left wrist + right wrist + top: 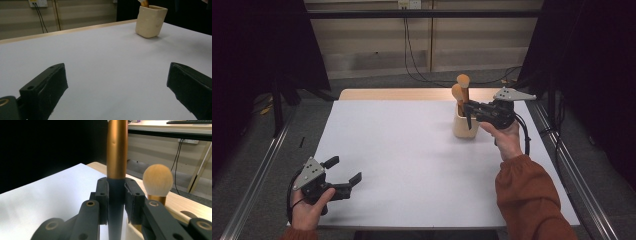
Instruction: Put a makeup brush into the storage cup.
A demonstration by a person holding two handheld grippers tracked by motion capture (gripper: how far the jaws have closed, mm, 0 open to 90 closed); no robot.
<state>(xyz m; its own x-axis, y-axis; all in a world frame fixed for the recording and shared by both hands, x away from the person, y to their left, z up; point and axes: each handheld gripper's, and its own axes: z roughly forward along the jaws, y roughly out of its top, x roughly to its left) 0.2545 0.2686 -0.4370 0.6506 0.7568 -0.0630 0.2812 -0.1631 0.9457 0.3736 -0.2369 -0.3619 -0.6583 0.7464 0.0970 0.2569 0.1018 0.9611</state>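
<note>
1. A white table [412, 165] fills the middle of the high view, with a pale wooden strip along its far edge. Dark curtains hang on both sides, and black cables run down the wall behind.
2. A cream holder [464, 125] stands upright on the far right part of the table. Nothing else lies on the surface between the two hands.
3. Two makeup brushes stand in the holder. The taller brush [463, 86] has a copper-coloured handle; the shorter brush [457, 92], with a round, pale bristle head, stands just beside it.
4. The right gripper [468, 112], held by a hand in a rust-orange sleeve, reaches in from the right at the holder's top.
5. In the right gripper view, its jaws are closed tight on the taller brush [117, 157], clamping the dark lower part below the copper section. The shorter brush [157, 180] rises just to the right of the jaws (whether it touches them is unclear).
6. The left gripper [344, 170] sits at the near left corner, well apart from the holder.
7. In the left gripper view, its jaws are spread wide with bare table between them, holding nothing. The holder [150, 21] appears far off at upper right.
</note>
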